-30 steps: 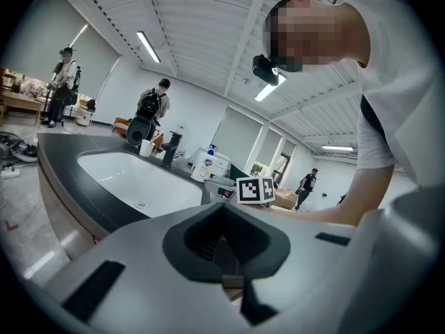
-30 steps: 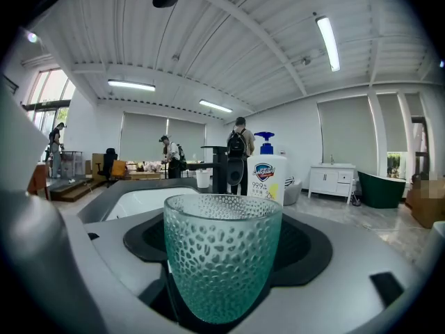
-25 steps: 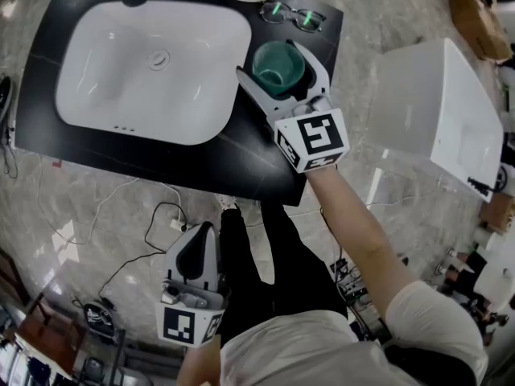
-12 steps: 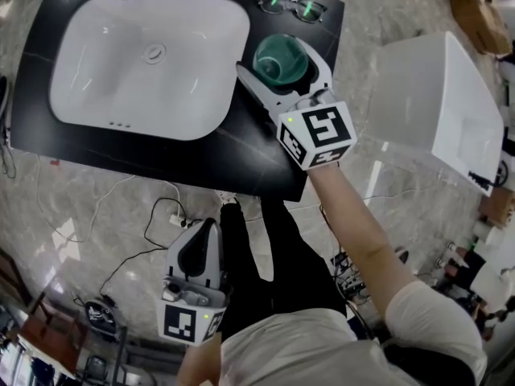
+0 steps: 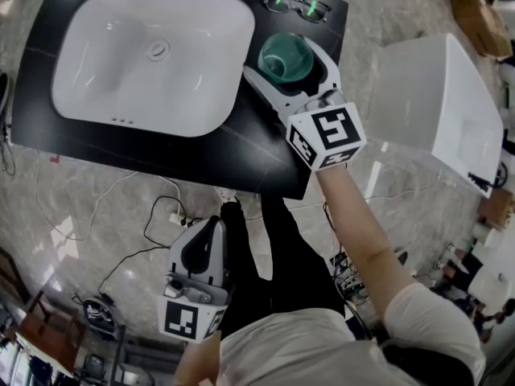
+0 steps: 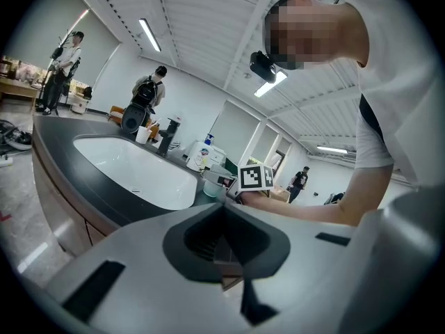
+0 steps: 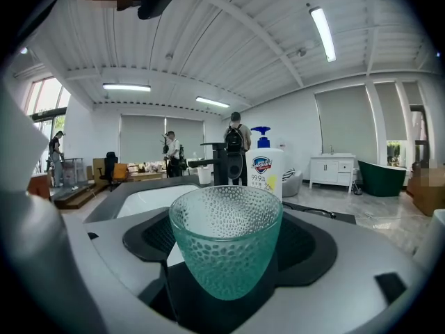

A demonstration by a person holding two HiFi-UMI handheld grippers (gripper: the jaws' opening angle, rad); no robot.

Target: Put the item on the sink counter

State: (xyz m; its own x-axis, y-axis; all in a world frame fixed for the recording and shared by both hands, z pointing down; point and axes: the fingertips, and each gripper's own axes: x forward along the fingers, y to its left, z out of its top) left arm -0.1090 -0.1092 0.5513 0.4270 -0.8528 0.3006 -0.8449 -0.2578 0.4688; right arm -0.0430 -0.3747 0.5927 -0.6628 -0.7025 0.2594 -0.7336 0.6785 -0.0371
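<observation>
Right gripper [image 5: 282,58] grips the upright teal dimpled glass cup [image 7: 226,245] directly over the black sink counter [image 5: 241,155]; left gripper [image 5: 211,226] closed, empty, farther off.

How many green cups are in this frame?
1: the green cup sits between the right gripper's jaws, over the black counter right of the basin. None seen elsewhere.

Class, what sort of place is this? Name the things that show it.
Probably a bathroom-fittings showroom or test hall, not a home: a freestanding sink counter, a bathtub and vanity standing loose, and people standing about under strip lights.
</observation>
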